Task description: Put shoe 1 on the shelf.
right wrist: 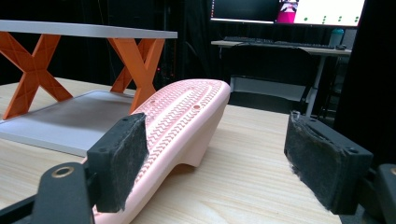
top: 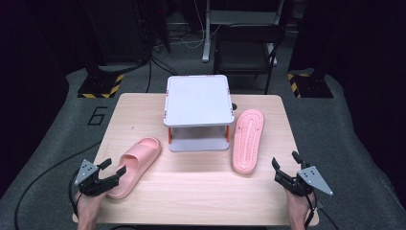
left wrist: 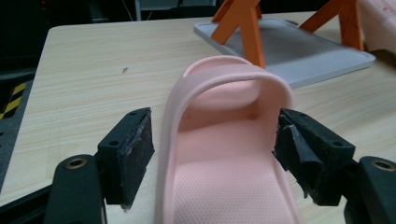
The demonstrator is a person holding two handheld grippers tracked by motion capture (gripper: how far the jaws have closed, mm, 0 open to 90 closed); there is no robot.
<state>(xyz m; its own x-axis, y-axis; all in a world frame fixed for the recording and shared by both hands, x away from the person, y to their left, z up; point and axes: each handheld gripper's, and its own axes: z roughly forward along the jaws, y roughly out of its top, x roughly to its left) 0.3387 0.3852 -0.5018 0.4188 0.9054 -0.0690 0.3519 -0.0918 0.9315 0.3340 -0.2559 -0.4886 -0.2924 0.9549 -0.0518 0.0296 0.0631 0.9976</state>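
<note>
Two pink slippers lie on the wooden table. The left slipper rests upright, its heel end between the open jaws of my left gripper, whose pads stand on either side without pressing it. The right slipper lies sole up beside the rack. My right gripper is open at the table's front right, a little behind that slipper's heel, with nothing between its fingers.
A two-tier rack with a grey top, grey base tray and orange X-shaped legs stands at the middle back of the table. Beyond the table are dark stands, cables and a desk with a monitor.
</note>
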